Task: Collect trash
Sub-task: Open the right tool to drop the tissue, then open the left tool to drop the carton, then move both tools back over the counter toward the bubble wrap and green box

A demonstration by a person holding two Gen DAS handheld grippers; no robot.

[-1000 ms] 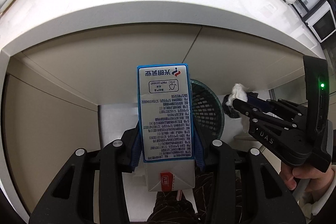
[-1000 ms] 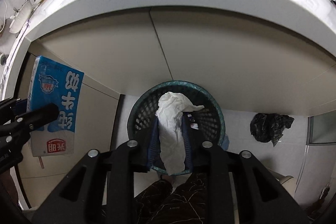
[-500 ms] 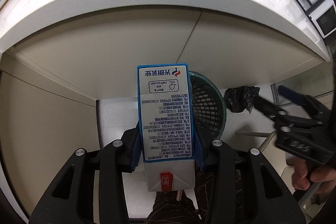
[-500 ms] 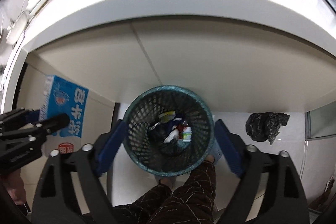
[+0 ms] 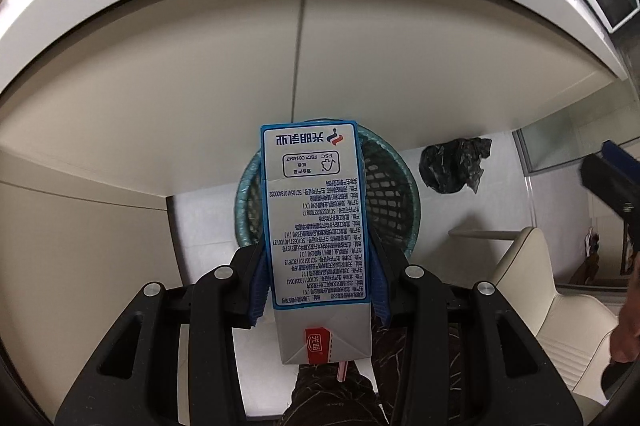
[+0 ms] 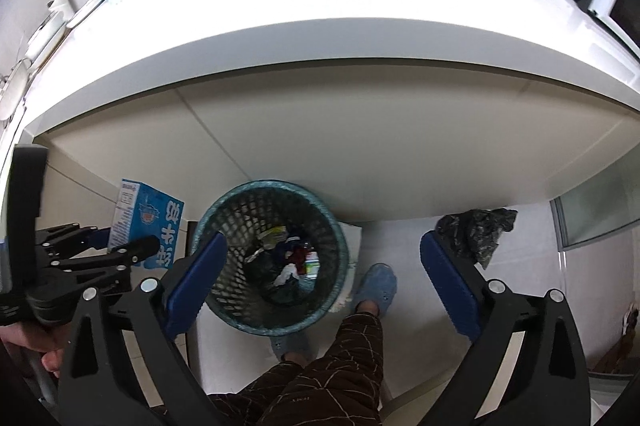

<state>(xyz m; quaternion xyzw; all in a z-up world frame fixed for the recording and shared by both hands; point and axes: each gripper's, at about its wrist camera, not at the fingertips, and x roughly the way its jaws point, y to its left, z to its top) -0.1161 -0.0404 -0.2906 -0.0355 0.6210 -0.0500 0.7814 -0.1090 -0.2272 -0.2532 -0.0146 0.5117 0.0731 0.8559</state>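
Left claw (image 5: pixel 318 282) clamps milk carton (image 5: pixel 314 214); we centre it over bin (image 6: pixel 272 254) just beyond fingertips, then release; right claw (image 6: pixel 320 284) wide, empty, jaws just opened.

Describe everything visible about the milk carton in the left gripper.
The milk carton is a tall blue-and-white paperboard box with a gabled end, printed with Chinese text and a red logo patch. It is clamped between the blue pads of the left gripper, gable end toward the camera, flat end pointing down over the green mesh wastebasket. A striped straw sticks out near the gable. Nothing else touches it.
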